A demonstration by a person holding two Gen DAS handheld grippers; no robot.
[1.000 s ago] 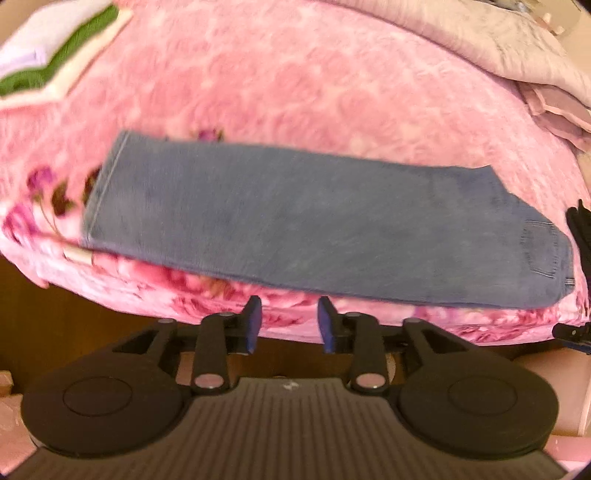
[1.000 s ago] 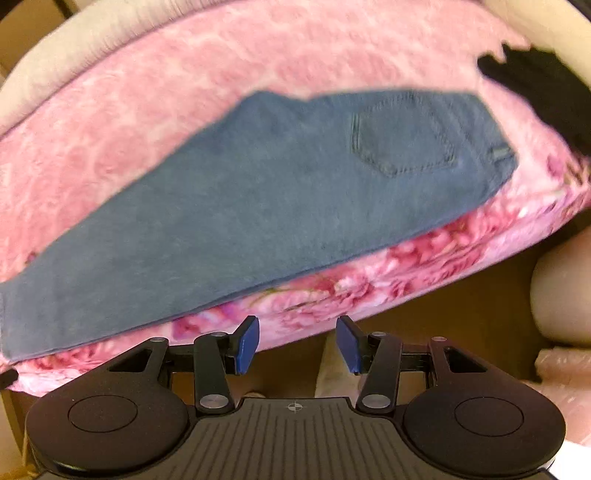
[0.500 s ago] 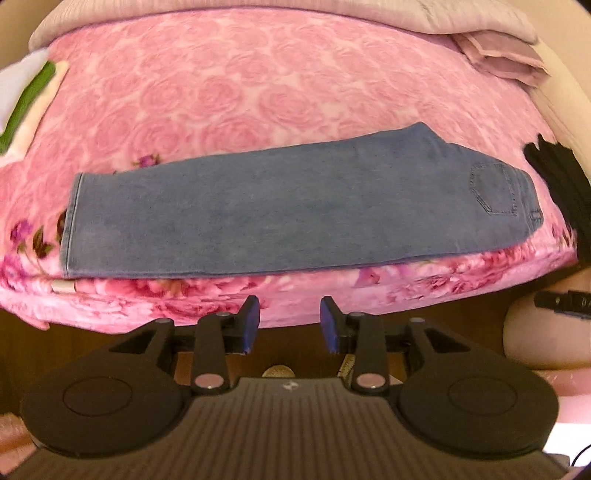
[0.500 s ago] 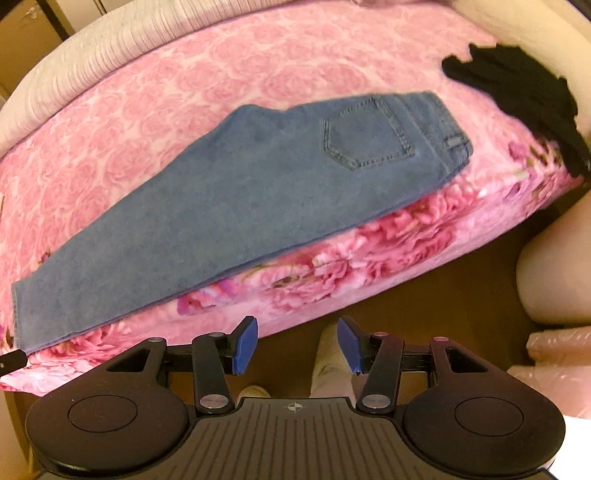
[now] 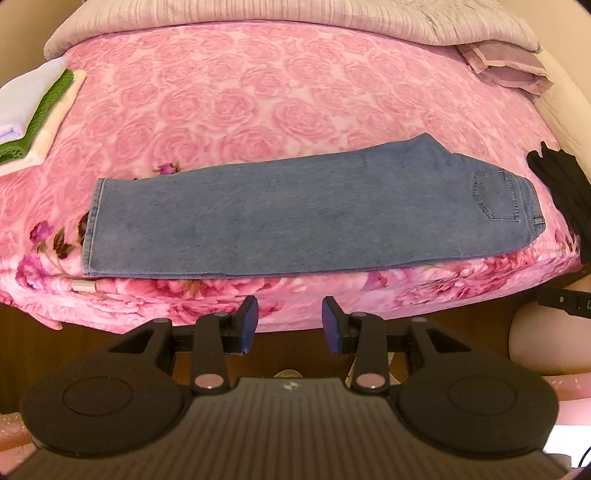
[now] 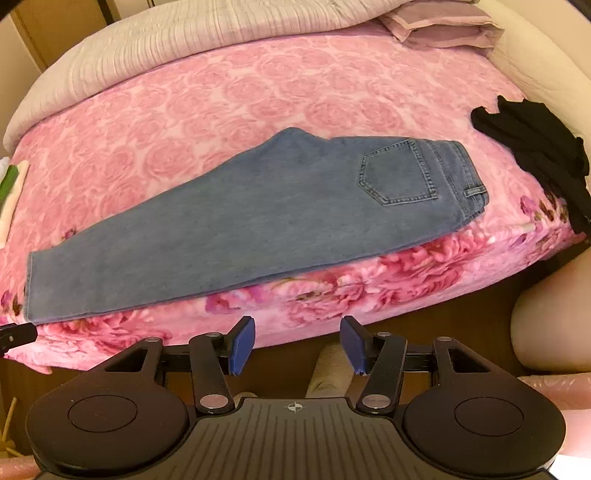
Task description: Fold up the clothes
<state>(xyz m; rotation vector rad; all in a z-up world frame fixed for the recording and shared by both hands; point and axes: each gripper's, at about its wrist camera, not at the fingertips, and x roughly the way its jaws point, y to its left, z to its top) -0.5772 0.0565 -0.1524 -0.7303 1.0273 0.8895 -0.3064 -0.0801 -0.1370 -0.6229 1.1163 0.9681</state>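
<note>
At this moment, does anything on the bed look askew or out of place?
Little stands out. The jeans lie flat, folded lengthwise, near the front edge of the pink blanket. Only the black garment is left crumpled at the right corner, draping over the edge.

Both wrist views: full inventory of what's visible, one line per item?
jeans: 1, blue denim, folded lengthwise, flat along the bed's near edge, waist to the right
blanket: 1, pink rose print, covering the bed
folded stack: 1 pile, white, green and cream layers, far left of the bed
black garment: 1, black, crumpled at the bed's right edge
quilt: 1, pale grey ribbed, along the far side
pillow: 1, mauve, far right corner
left gripper: 1, black with blue pads, jaws open, empty, off the bed edge
right gripper: 1, same, jaws open, empty
</note>
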